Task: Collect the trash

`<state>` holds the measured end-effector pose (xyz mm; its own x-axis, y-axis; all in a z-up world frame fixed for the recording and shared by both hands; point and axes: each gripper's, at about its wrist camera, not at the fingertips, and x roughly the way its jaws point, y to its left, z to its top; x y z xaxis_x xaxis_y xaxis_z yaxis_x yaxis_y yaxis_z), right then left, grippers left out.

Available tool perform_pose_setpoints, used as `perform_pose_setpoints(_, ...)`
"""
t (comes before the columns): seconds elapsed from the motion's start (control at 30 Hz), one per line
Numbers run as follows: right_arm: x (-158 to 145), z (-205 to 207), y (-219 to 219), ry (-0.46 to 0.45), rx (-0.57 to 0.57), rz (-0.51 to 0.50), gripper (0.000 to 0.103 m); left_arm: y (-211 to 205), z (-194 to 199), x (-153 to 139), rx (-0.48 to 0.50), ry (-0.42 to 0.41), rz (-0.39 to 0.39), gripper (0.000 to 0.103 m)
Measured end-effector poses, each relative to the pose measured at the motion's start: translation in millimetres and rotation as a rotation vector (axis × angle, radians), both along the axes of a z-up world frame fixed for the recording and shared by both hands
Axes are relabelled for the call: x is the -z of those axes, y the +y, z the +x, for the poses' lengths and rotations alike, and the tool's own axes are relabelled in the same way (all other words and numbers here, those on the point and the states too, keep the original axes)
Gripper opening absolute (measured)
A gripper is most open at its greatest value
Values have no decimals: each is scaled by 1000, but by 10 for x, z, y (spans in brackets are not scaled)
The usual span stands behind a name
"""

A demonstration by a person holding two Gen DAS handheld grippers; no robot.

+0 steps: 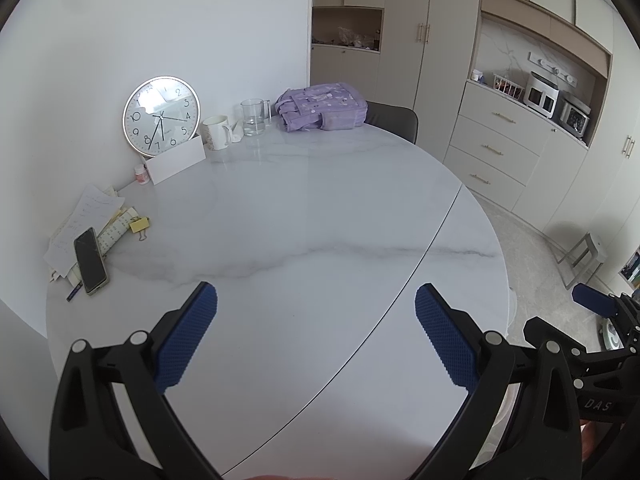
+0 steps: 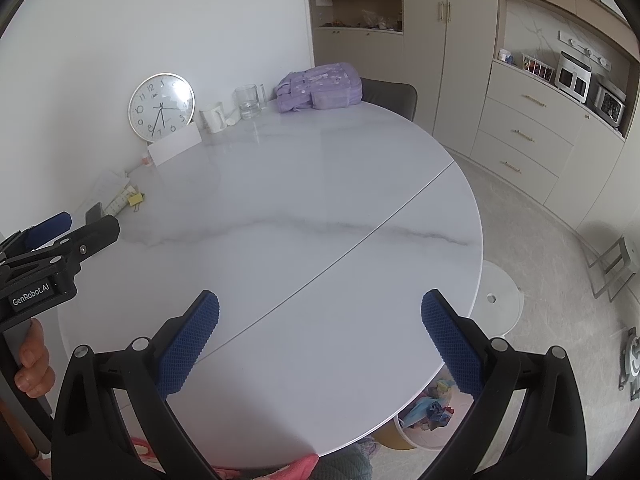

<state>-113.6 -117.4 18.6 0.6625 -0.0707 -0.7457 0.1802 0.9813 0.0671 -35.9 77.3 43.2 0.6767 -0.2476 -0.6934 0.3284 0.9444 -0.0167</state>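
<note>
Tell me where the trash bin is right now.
The trash bin shows only in the right wrist view, on the floor under the table's near right edge, behind the open right gripper.

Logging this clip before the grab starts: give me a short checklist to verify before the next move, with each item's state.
1. Left gripper open, nothing held: ok.
2. Right gripper open, nothing held: ok.
3. Bin visible under the table edge, already holding scraps: ok.
4. Trash target chosen: cannot tell; only the papers and crumpled tissue look likely.
5. Phone lies on the papers: not ok for grabbing the pile.
</note>
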Motion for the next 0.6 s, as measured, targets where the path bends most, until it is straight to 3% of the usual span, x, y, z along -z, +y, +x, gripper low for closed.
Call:
perform_pose_setpoints(0.23, -3, 3, 3, 0, -2, 1, 101, 7, -59, -9, -17, -31, -3, 95)
perform_pose_setpoints(0.6, 14, 10, 13, 4, -4, 0, 101, -12, -43, 13, -3, 3, 1, 95)
